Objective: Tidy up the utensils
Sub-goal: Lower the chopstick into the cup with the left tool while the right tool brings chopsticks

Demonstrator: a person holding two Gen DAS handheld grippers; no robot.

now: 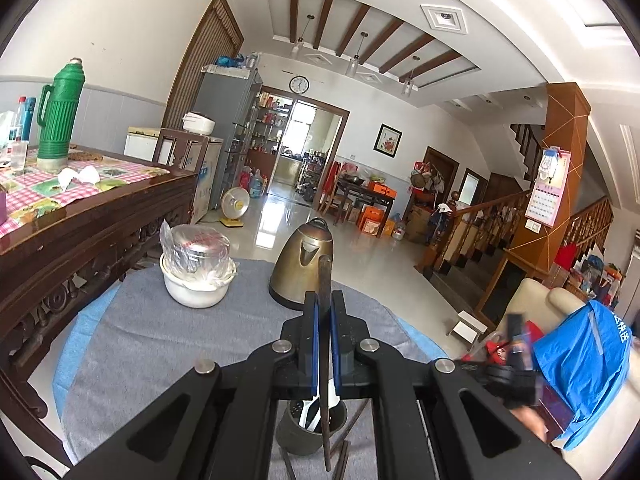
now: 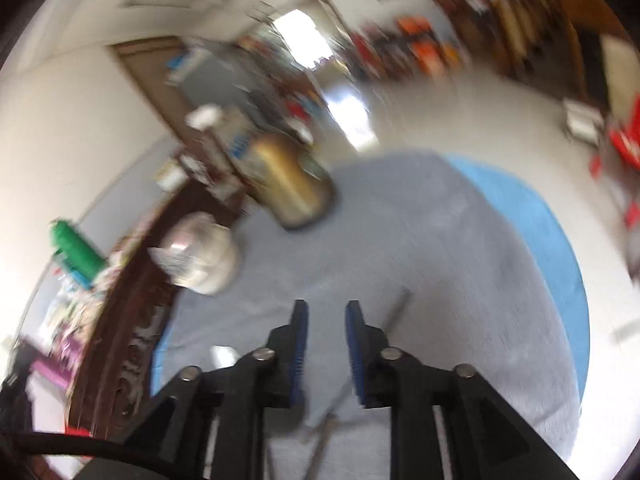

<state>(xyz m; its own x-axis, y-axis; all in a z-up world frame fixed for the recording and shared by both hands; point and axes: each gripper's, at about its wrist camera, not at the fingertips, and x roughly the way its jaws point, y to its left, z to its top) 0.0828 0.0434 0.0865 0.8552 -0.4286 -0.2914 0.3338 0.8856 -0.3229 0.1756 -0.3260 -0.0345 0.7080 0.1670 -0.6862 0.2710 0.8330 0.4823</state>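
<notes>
The table (image 1: 160, 340), under a grey cloth, carries a brass kettle (image 1: 302, 268) and a white pot (image 1: 196, 288). A dark utensil holder (image 1: 304, 424) stands beneath the left tool (image 1: 325, 304), which is clamped on a chopstick (image 1: 325, 280). The right tool (image 2: 326, 312) hangs apart, empty, above loose chopsticks (image 2: 320, 440).

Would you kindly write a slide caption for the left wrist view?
Left tongs shut on a dark chopstick above the utensil holder, kettle beyond.
</notes>
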